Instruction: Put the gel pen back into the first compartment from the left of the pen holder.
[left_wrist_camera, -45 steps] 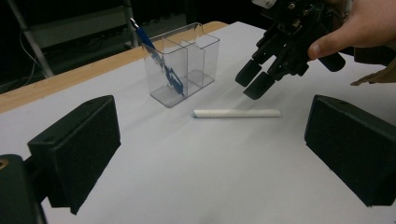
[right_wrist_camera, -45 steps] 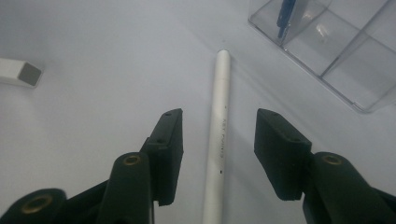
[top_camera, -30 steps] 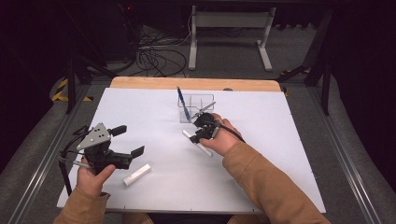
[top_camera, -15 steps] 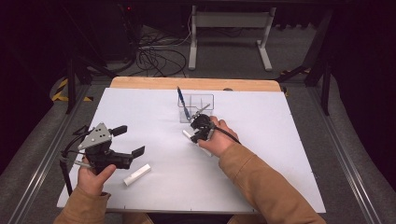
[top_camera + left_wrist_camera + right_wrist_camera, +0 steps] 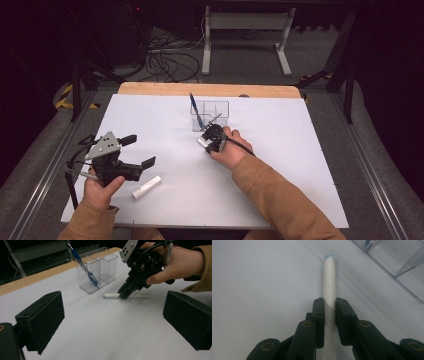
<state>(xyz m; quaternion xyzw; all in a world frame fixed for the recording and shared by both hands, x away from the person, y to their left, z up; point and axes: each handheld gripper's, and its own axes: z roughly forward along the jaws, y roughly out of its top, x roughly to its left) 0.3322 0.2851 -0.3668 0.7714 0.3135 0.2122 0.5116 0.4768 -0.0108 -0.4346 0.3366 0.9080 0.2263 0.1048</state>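
A white marker with a pale blue end lies flat on the white table, just in front of a clear plastic holder. My right gripper points down at it; its jaws have just been closing and now pinch the marker's barrel. The left gripper view has the same grip on the marker. My left gripper is held open above the table's left side with nothing between its pads. A second white marker lies just to its right.
The clear holder has two compartments; a blue pen leans in the left one. A wooden strip runs along the table's far edge. Beyond it are cables and a metal stand on the floor.
The right hand has shifted slightly left over the marker and its jaws have come together on it. The left gripper has stayed where it was.
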